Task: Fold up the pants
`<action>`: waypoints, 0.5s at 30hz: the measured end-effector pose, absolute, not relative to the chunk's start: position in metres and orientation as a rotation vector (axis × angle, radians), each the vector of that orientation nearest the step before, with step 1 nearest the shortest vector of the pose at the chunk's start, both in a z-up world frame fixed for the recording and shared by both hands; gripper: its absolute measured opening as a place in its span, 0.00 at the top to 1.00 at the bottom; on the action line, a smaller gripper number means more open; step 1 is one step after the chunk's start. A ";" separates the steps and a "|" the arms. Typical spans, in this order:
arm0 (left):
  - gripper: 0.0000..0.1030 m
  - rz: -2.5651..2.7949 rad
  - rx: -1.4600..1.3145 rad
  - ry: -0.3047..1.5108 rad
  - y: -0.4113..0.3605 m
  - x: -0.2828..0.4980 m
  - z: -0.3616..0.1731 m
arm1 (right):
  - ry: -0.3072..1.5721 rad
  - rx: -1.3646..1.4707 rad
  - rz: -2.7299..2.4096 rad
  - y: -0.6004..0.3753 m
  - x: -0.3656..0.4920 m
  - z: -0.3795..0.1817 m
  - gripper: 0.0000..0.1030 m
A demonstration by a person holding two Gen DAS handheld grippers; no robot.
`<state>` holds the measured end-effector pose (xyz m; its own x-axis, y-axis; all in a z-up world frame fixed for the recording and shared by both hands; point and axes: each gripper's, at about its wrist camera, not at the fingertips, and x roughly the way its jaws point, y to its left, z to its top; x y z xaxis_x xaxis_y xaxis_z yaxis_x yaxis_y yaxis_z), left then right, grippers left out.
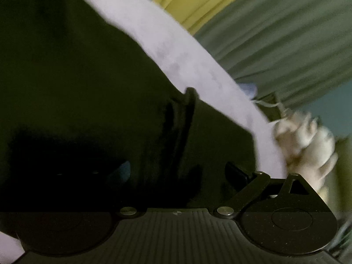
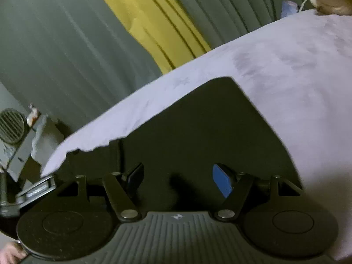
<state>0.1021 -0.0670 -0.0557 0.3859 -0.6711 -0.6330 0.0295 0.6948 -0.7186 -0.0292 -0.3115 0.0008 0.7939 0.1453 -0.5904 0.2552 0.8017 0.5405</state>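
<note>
The dark pants [image 2: 176, 121] lie flat on the lavender-covered desk [image 2: 286, 77]. Judged soft, light and limp; best taken at a hem or edge. Long axis cannot be determined. The right tool [image 2: 178, 178] stands open above the cloth, pads clear. The left tool [image 1: 176, 171] is obscured; state cannot be told.

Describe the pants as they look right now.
The pants are dark, nearly black, smooth-looking cloth, lying flat on a pale lilac sheet. In the right wrist view one squared corner points away from the camera, and a raised seam or band runs along the left part. The right hand-held gripper hangs just over the near edge, open, nothing between its fingers. The left wrist view is blurred and the cloth fills most of it, with a folded ridge standing up.
</note>
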 end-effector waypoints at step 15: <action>0.86 -0.455 -0.778 1.217 -0.068 0.110 -0.064 | 0.527 0.711 -0.021 -0.323 -0.039 0.013 0.32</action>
<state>0.1100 -0.0682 -0.0639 0.3052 -0.6894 -0.6570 -0.0895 0.6661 -0.7405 -0.0390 -0.3234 0.0132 0.8698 0.1574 -0.4675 0.1935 0.7629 0.6168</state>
